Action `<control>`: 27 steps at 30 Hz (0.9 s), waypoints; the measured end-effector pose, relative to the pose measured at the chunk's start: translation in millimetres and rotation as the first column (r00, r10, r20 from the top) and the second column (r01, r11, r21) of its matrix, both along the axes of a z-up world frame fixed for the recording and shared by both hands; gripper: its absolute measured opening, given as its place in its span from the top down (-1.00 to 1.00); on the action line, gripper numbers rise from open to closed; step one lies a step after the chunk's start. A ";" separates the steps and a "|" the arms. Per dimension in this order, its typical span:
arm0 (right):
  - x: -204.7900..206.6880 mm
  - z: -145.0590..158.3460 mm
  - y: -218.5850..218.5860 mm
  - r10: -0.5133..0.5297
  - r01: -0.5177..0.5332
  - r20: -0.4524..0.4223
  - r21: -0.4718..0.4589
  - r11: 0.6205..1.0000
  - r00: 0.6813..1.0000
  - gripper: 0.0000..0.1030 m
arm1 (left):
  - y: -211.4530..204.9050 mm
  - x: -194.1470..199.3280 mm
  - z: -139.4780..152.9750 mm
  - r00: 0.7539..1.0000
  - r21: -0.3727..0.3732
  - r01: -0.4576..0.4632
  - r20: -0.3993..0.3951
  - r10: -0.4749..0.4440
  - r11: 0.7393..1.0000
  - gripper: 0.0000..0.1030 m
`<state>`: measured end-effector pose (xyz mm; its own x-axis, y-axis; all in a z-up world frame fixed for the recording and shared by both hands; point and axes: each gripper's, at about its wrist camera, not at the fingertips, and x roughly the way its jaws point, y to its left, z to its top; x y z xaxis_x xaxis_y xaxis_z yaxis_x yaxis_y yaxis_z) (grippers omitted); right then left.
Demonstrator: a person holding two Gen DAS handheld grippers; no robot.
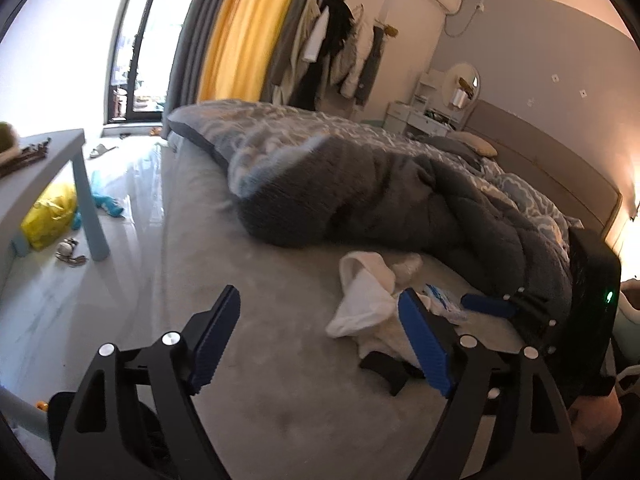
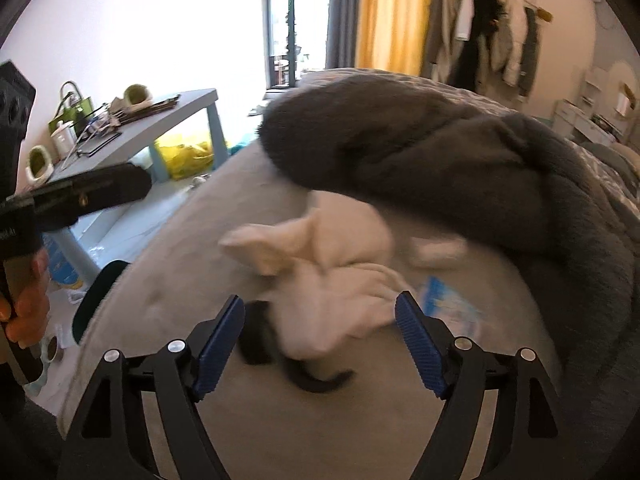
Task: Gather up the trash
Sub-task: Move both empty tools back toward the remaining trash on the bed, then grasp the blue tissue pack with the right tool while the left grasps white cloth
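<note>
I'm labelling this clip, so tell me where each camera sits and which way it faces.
Left wrist: on the left gripper, looking down along its open jaws across the bed toward the window; the right gripper shows at right.
Right wrist: on the right gripper, jaws open, aimed down at the white cloth; a hand on the other gripper's handle shows at left.
Shared: white cloth, blue-and-white wrapper, grey duvet, blue table.

Grey bed (image 1: 280, 400) carries quilt (image 1: 380, 200), white cloth (image 1: 364, 300), blue packet (image 1: 444, 300).
</note>
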<state>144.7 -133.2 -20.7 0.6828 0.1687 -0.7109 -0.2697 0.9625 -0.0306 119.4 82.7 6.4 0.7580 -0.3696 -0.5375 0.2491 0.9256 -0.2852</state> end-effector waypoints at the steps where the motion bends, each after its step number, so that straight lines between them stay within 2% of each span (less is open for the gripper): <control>1: -0.3 -0.2 -6.3 -0.010 0.010 0.000 0.004 1.000 1.000 -0.57 | -5.3 2.9 -2.4 1.000 -0.001 0.006 -0.006 -0.006 1.000 -0.63; 8: 1.9 -5.2 -47.8 -0.065 0.065 -0.012 0.029 0.997 0.998 -0.60 | -38.3 19.0 -20.3 0.996 -0.004 0.070 -0.050 -0.070 0.998 -0.62; 12: 3.7 -11.5 -69.7 -0.092 0.094 -0.037 0.057 0.994 0.995 -0.60 | -54.3 30.9 -33.2 0.992 0.002 0.077 -0.101 -0.076 0.997 -0.52; 15: 4.5 -15.1 -81.1 -0.110 0.113 -0.048 0.061 0.992 0.993 -0.60 | -58.7 38.6 -43.6 0.989 0.015 0.061 -0.137 -0.059 0.998 -0.31; 17: 5.0 -19.7 -88.3 -0.119 0.123 -0.066 0.077 0.989 0.991 -0.60 | -57.0 42.3 -47.4 0.988 -0.004 0.048 -0.150 -0.048 0.999 -0.12; 20: 7.7 -28.8 -99.5 -0.135 0.149 -0.108 0.138 0.979 0.985 -0.60 | -51.4 44.6 -49.6 0.986 -0.048 0.030 -0.164 -0.037 0.998 0.02; 21: 9.4 -33.0 -103.5 -0.142 0.162 -0.127 0.164 0.973 0.982 -0.61 | -50.5 45.3 -50.0 0.985 -0.051 0.024 -0.168 -0.032 0.998 0.07; 23: 13.1 -41.0 -107.5 -0.152 0.184 -0.160 0.212 0.960 0.975 -0.63 | -49.0 46.0 -51.9 0.984 -0.054 0.019 -0.177 -0.028 0.998 0.32; 27: 17.6 -50.2 -110.5 -0.154 0.210 -0.196 0.306 0.929 0.968 -0.65 | -49.7 46.5 -50.2 0.985 -0.052 0.012 -0.171 -0.021 0.999 0.53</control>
<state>162.3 -243.7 -70.9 0.6005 0.2912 -0.7447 -0.0633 0.9457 0.3188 165.9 33.1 -43.8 0.6496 -0.4116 -0.6392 0.2079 0.9049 -0.3714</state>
